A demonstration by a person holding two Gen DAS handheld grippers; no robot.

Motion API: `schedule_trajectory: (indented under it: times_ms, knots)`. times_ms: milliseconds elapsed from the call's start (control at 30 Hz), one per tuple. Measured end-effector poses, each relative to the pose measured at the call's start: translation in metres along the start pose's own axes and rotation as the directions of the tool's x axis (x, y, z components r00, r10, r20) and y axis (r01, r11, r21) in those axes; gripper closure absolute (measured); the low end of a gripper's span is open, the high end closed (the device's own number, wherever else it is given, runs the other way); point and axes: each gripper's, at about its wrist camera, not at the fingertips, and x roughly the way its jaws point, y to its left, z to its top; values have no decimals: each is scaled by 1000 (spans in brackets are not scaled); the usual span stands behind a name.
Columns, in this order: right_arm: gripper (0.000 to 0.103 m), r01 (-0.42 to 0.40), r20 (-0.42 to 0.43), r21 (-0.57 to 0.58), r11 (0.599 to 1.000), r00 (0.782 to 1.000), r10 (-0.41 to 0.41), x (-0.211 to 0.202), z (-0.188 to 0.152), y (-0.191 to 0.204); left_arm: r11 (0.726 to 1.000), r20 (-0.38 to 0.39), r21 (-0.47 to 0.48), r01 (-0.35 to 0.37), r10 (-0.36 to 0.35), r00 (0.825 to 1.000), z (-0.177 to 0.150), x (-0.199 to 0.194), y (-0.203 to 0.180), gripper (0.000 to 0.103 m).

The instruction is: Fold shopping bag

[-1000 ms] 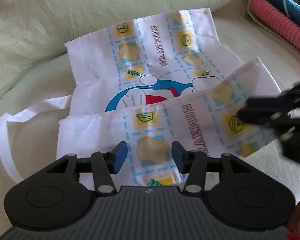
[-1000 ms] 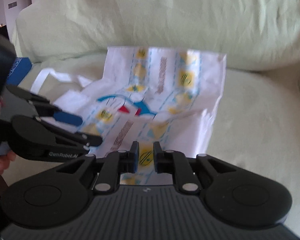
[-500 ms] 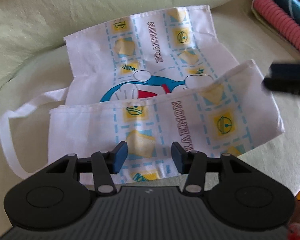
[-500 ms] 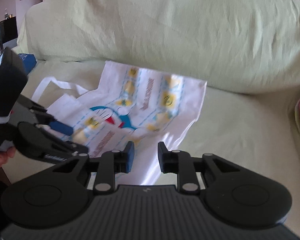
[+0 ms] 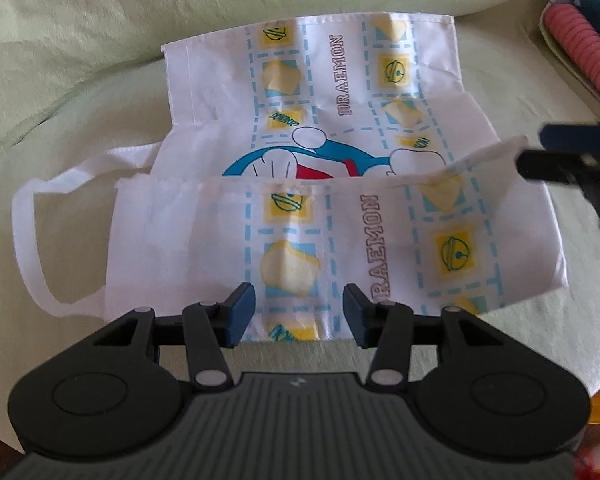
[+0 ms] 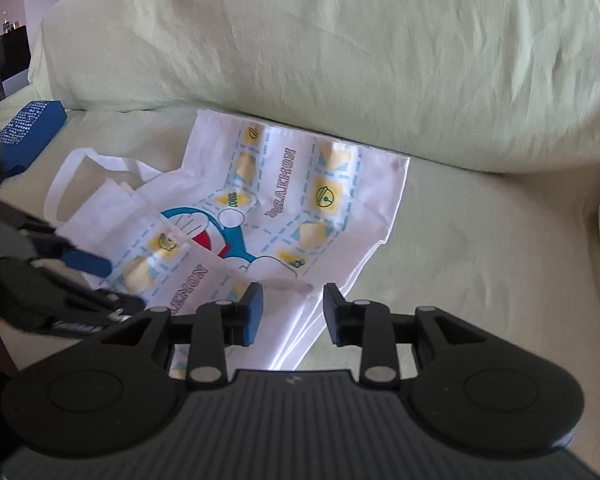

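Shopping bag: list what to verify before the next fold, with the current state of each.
1. Left claw open and free of cloth: ok.
2. Right claw open, holding nothing: ok.
3. First fold of the shopping bag laid over the front: ok; near flap covers the lower half.
4. Folded edge flat: not ok; its right end lifts near the right claw.
5. Handle tucked in: not ok; it loops out to the left on the sofa cover.
6. Layers aligned underneath: cannot tell.
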Motion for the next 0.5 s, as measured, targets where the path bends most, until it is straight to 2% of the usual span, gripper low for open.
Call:
schedule_trajectory:
  times_ms: [167,233,333,500]
  knots:
    - [57,52,33,-58,997,998,-50,18,36,-41,1000,-4,13,-20,20,1000,-4,6,1,48]
    - [47,59,43,-75,995,998,-55,29,50,-56,999,0,19,-27,27,1000,-2,6,1,48]
    - [37,24,45,-99,995,999,-19,56,73,-81,999,8,28,-39,39,999,0,8,0,47]
    - [37,-58,17,-133,989,998,61,91,97,-101,999,16,29,-42,42,999,2,8,1,46]
